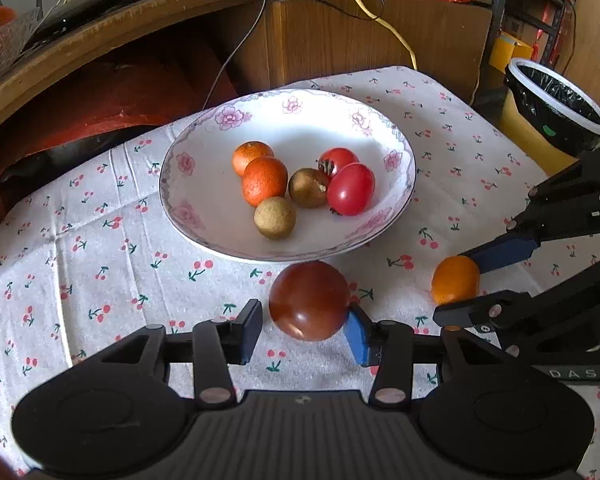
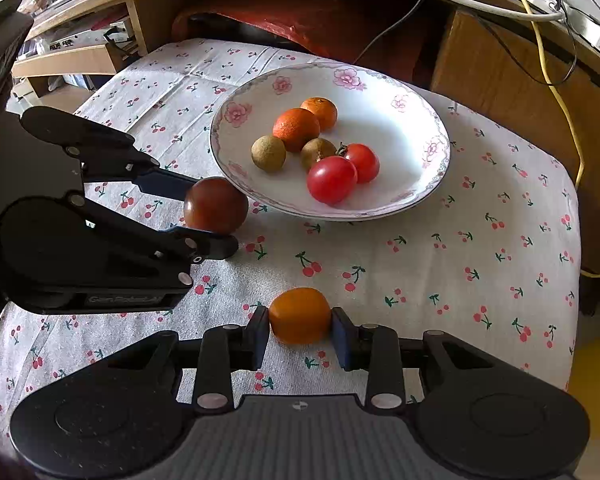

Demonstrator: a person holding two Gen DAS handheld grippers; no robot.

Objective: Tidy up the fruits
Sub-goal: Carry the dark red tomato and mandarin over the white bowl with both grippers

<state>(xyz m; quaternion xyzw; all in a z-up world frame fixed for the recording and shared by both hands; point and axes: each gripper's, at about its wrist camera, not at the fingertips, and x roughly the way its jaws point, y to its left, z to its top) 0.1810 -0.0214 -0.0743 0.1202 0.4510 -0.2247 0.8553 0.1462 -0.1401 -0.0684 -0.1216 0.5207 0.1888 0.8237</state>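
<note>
With my left tongs [image 1: 306,330] wide around the dark red round tomato [image 1: 309,300] and my right tongs [image 2: 300,330] pinching the small orange citrus fruit [image 2: 300,315], I'd squeeze gently, then lift clear of the white floral-rimmed ceramic bowl [image 1: 400,196].

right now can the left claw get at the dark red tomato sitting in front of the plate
Probably yes. The left claw is open with the dark red tomato already between its fingers, one pad touching or nearly so, the other with a gap. Nothing lies between them; the plate sits just behind, and the right claw is off at the orange.
</note>
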